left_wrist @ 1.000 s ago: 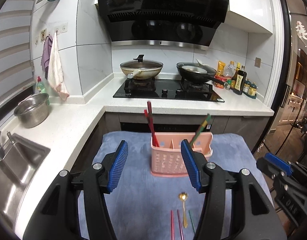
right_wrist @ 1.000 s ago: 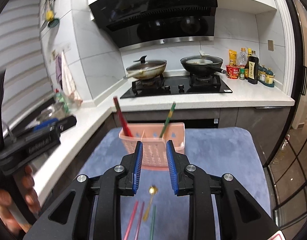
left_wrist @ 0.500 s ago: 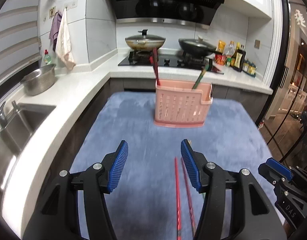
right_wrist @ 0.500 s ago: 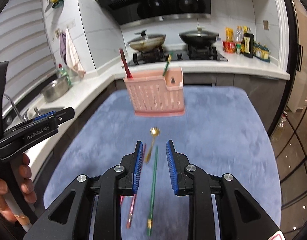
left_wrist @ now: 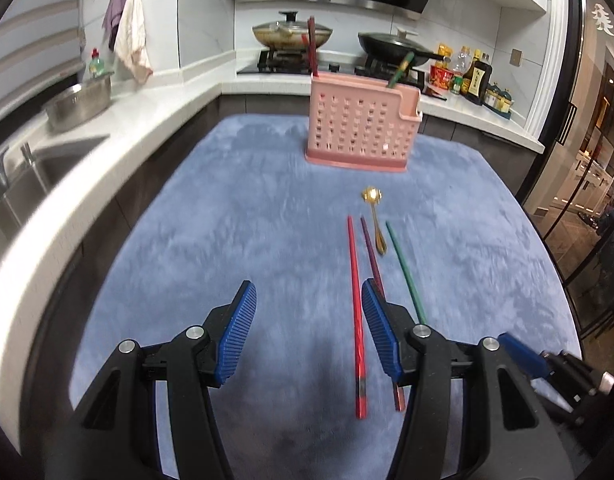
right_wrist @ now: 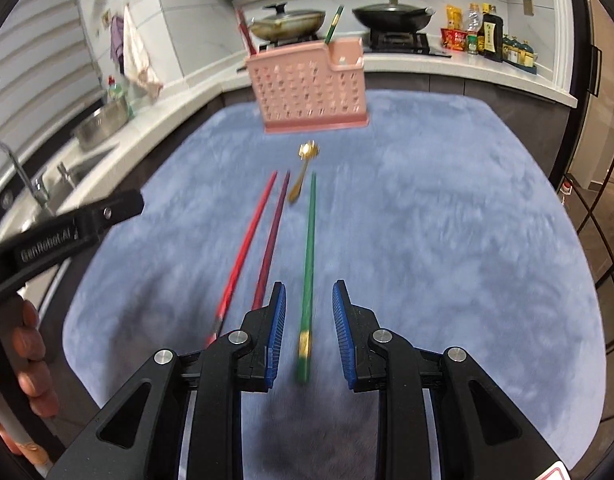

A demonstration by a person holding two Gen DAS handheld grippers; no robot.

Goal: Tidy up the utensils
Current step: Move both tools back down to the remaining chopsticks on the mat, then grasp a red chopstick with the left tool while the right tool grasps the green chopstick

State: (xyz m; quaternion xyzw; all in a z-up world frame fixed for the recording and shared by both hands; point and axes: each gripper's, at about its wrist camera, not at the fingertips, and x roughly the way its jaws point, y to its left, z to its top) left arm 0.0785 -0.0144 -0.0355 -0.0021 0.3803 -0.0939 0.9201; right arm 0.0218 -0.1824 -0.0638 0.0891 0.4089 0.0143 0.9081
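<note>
Three loose chopsticks and a gold spoon (left_wrist: 375, 216) lie on the blue mat (left_wrist: 247, 220) in front of the pink holder (left_wrist: 361, 128). The holder has a red chopstick (left_wrist: 311, 48) and a green one (left_wrist: 401, 72) standing in it. My left gripper (left_wrist: 308, 286) is open low over the mat, with the loose red chopstick (left_wrist: 357, 312) just inside its right finger and the purple chopstick (left_wrist: 371, 252) running behind that finger. My right gripper (right_wrist: 310, 286) is open with a narrow gap, and the loose green chopstick (right_wrist: 309, 248) lies on the mat between its pads, untouched.
A sink (left_wrist: 47, 168) and a steel bowl (left_wrist: 81, 100) sit on the white counter at left. The stove with two pans (left_wrist: 293, 34) is behind the holder, with bottles (left_wrist: 477, 78) to its right. A glass door stands at far right. A hand (right_wrist: 31, 360) holds the left gripper.
Both grippers have come down and pulled back toward the near part of the mat. The holder now looks farther off, and the loose chopsticks lie right at the fingertips. Neither opening changed.
</note>
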